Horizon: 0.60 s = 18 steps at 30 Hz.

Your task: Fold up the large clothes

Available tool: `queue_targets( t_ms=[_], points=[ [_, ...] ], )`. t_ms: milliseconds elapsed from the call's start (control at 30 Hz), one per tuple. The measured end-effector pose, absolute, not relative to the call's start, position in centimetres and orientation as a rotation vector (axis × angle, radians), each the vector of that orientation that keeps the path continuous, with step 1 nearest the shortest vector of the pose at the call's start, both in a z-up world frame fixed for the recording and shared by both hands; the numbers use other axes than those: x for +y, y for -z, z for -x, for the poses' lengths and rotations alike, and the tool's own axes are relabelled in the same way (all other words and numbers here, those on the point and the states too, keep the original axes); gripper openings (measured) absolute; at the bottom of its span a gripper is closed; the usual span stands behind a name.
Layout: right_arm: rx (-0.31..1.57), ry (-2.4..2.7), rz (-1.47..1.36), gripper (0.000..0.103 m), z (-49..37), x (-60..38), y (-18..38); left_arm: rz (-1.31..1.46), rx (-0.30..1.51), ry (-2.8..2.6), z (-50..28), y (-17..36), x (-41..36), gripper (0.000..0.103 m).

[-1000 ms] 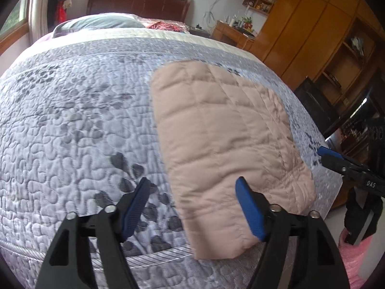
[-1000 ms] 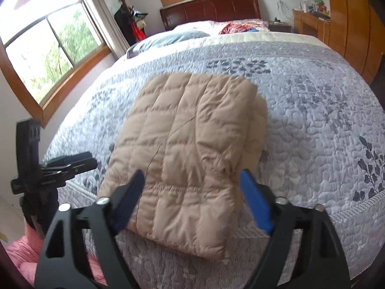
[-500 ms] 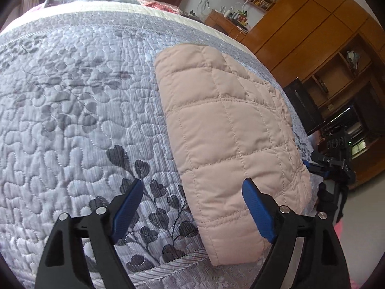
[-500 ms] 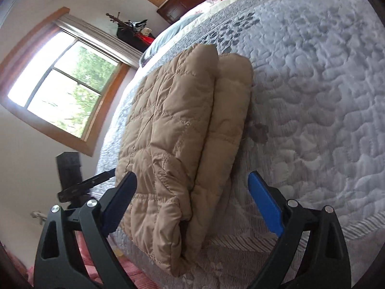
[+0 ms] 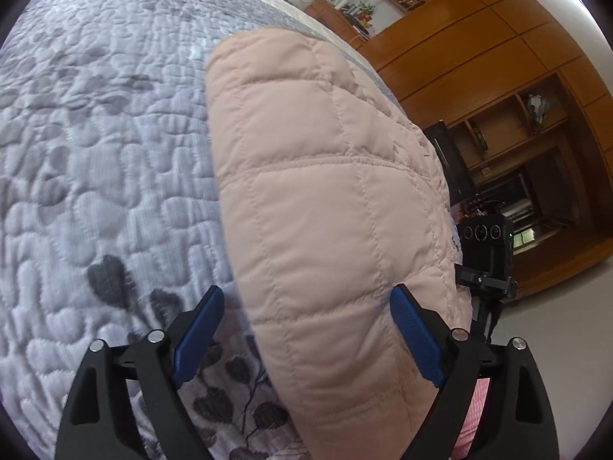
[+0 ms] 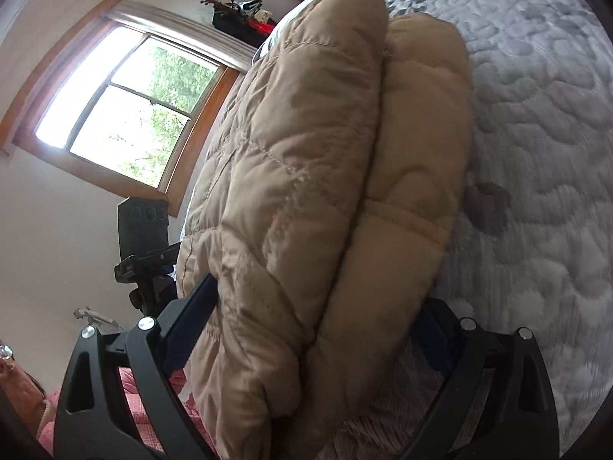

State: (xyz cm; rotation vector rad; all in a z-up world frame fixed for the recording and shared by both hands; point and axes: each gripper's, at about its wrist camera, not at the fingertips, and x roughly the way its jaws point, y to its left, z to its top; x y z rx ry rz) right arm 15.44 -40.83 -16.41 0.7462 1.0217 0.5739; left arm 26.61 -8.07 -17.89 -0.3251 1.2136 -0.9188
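Beige quilted fabric fills both views: a folded puffer jacket [image 5: 329,199] lies on the grey quilted bedspread [image 5: 95,145] near the bed's foot edge, its stitched squares running away toward twelve o'clock. In the left wrist view the left gripper [image 5: 306,329] hangs low over the jacket's near left corner with its jaws opening and already wide; the blue pad at eight o'clock sits over the bedspread's dark leaf print, the pad at four o'clock over the jacket's top panel, and neither pad presses on anything, so the corner lies loose between them. At three o'clock in that view the other tool's black camera block [image 5: 486,241] shows past the jacket's right edge, with a wooden wardrobe [image 5: 479,50] behind it. In the right wrist view the right gripper [image 6: 314,329] straddles the jacket [image 6: 306,161] from its right side, where two thick stacked layers of the fold face the camera. Its jaws stand wide, one blue pad at eight o'clock close against the upper layer and the other at four o'clock half hidden behind the lower layer; whether they pinch the fabric cannot be told. A window [image 6: 126,115] glows at ten o'clock.
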Motion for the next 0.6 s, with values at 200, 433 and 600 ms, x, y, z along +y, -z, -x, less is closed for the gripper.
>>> queue_targets(
  t_ms=[200, 433, 600],
  points=[
    [1.009, -0.623, -0.689, 0.087, -16.4, -38.3, 16.1, 0.328, 1.195, 0.98, -26.5, 18.6, -10.2, 0.088],
    [0.946, -0.646, -0.678, 0.052, -16.4, -37.3, 14.5, 0.299, 1.103, 0.954, -24.8, 16.5, -10.1, 0.063],
    [0.892, -0.645, -0.592, 0.045, -15.0, -35.8, 12.1, 0.215, 0.982, 0.932, -22.4, 13.3, -10.5, 0.058]
  ],
)
